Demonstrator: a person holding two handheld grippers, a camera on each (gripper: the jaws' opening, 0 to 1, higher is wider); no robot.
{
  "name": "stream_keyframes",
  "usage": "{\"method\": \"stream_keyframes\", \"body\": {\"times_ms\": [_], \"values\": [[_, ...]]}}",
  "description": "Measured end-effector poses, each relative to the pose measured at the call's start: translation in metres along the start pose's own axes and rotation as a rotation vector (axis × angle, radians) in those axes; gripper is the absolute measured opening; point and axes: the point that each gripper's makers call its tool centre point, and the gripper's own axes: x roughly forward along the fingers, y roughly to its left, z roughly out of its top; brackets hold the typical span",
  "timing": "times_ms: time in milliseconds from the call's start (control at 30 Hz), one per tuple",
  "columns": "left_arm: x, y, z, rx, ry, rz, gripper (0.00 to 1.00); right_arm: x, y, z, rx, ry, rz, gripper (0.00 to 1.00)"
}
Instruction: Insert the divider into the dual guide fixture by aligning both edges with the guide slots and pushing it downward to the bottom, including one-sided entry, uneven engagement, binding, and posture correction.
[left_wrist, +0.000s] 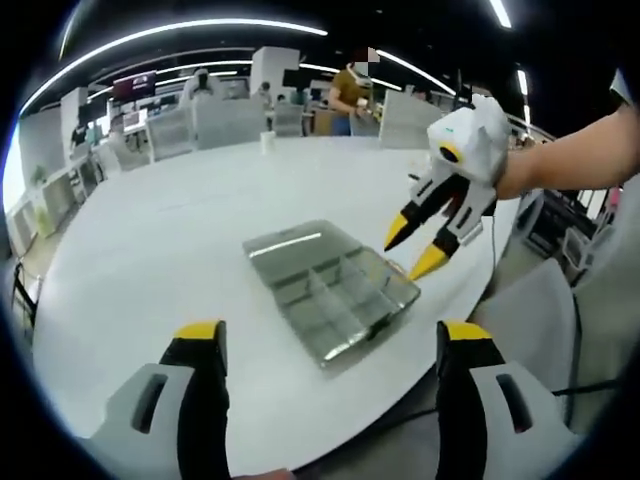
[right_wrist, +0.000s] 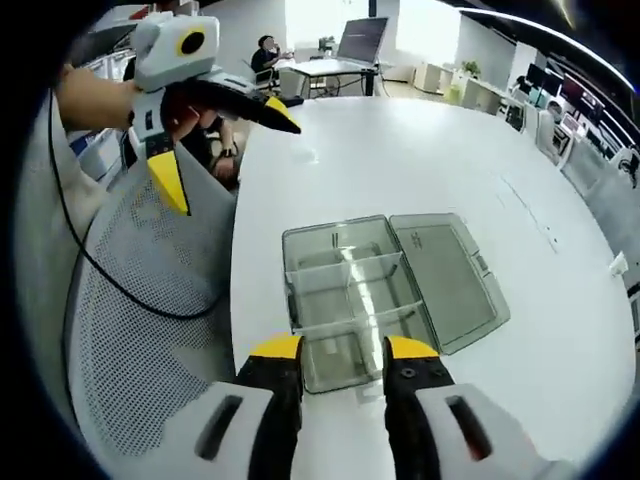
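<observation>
A clear plastic box, the guide fixture (left_wrist: 335, 300) (right_wrist: 330, 245), lies on the white table (left_wrist: 150, 250) (right_wrist: 400, 150) with its lid (left_wrist: 290, 243) (right_wrist: 445, 275) folded open beside it. Clear dividers (right_wrist: 350, 270) stand in its slots and split it into compartments. My right gripper (right_wrist: 343, 350) (left_wrist: 412, 250) hovers over the box's edge with its jaws partly apart and nothing visible between them. My left gripper (left_wrist: 330, 335) (right_wrist: 228, 150) hangs wide open and empty, back from the box near the table's edge.
A grey mesh chair (right_wrist: 150, 330) (left_wrist: 540, 320) stands against the table edge by the box, with a black cable (right_wrist: 100, 270) running across it. Further chairs (left_wrist: 225, 120) and desks ring the table's far side. A person (left_wrist: 348, 95) stands beyond it.
</observation>
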Motion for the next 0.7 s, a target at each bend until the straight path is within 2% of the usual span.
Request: {"method": "stream_keyframes", "body": {"times_ms": [100, 333, 700], "values": [[-0.005, 0.005, -0.001, 0.002, 0.004, 0.003, 0.81, -0.006, 0.004, 0.002, 0.033, -0.052, -0.006, 0.3], [-0.012, 0.021, -0.008, -0.005, 0.023, 0.025, 0.79, -0.015, 0.011, 0.002, 0.08, -0.123, -0.02, 0.35], [-0.005, 0.017, -0.012, -0.009, 0.026, 0.024, 0.78, -0.03, 0.02, 0.005, 0.168, -0.217, -0.051, 0.41]]}}
